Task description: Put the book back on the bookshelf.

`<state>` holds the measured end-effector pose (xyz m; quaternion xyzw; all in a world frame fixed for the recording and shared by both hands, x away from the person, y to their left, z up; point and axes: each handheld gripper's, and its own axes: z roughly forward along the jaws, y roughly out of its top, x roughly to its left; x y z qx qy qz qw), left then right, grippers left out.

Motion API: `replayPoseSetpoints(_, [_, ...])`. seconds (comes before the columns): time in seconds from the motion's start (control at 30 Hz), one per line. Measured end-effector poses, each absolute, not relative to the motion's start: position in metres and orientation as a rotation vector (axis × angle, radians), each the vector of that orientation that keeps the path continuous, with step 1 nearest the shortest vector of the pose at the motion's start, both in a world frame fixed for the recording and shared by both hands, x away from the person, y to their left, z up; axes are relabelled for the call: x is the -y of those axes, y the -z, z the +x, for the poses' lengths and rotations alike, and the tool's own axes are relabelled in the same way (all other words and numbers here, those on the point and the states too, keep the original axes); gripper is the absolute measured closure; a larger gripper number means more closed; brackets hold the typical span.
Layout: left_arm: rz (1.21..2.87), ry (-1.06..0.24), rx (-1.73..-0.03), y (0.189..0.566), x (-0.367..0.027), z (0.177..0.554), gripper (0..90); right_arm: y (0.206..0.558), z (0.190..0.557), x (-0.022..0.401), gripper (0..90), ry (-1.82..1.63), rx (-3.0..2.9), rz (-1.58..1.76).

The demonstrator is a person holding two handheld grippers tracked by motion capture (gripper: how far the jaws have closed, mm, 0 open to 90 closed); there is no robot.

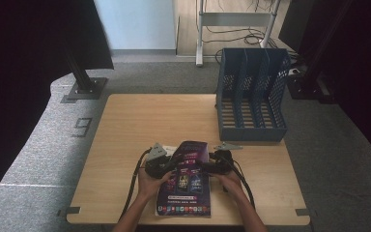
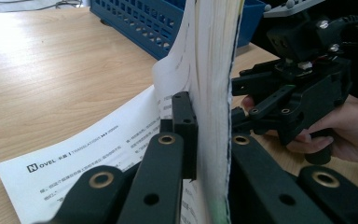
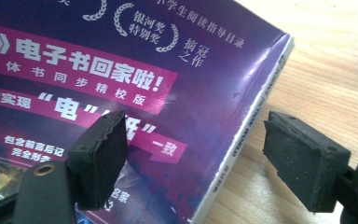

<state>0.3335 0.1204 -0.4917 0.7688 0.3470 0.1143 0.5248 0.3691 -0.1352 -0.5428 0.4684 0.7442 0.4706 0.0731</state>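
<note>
Left gripper [image 2: 200, 140] is closed tight on a thick bundle of pages of the book [image 1: 187, 179], lifting them upright while one loose page curves down to the table [image 1: 125, 135]. Right gripper [image 3: 191, 158] stands wide open and holds nothing; the book's spine edge passes between its pads [image 3: 100, 154], running away from it. So the right one looks nearer to take the spine.
</note>
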Motion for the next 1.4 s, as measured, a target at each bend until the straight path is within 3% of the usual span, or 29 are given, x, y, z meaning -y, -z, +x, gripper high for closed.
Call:
replayPoseSetpoints(0.47, [1.872, -0.253, -0.881, 0.501, -0.123, 0.345, 87.5, 0.539, 0.363, 0.13, 28.3, -1.342, -2.235, 1.344])
replayPoseSetpoints(1.4, [1.998, -0.229, -1.024, 0.534, -0.121, 0.372, 86.2, 0.542, 0.373, 0.122, 30.1, -1.291, -2.263, 1.355])
